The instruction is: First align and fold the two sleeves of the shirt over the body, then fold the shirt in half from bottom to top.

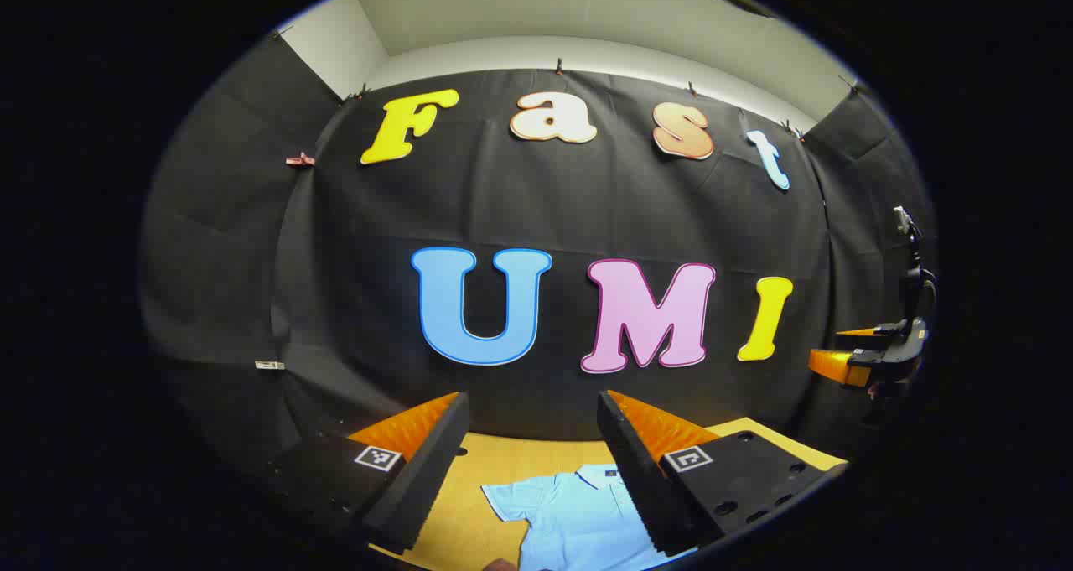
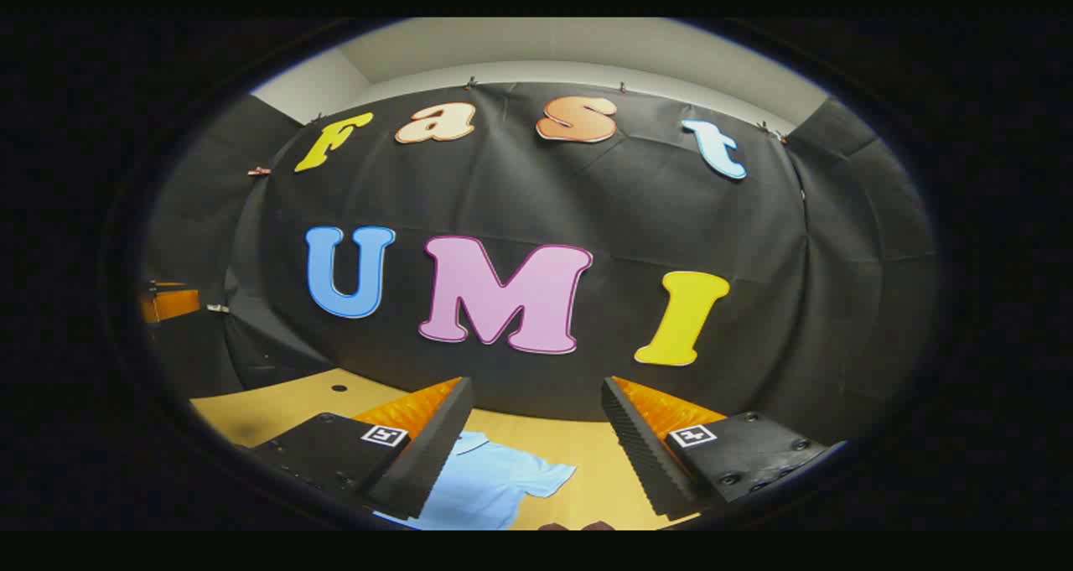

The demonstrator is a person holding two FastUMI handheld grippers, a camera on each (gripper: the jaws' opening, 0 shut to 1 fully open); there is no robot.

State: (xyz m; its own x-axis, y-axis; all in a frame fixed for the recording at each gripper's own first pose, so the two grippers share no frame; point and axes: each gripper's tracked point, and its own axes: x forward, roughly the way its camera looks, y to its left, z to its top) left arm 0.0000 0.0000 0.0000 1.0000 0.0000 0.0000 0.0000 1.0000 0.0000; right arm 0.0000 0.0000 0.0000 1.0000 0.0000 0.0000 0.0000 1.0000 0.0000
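Both the left gripper (image 1: 530, 462) and right gripper (image 2: 536, 449) are hovering wide-fingered and empty above the light-blue shirt (image 1: 578, 516), which is lying flat on the wooden table (image 2: 277, 403); soft, light cloth, probably best pinched at each sleeve's edge.

Even overhead light, bright upper wall, sharp centres — strong fisheye bending, dim at the rims

Shirt (image 1: 578, 516) plain light blue, no print, collar same blue, lying below and between the left gripper's (image 1: 531, 479) fingers. Surface (image 2: 578, 449) tan-yellow wood tone past the right gripper's (image 2: 536, 445) fingers. Booth wall (image 2: 637, 210) black cloth, pale grey-white above it.
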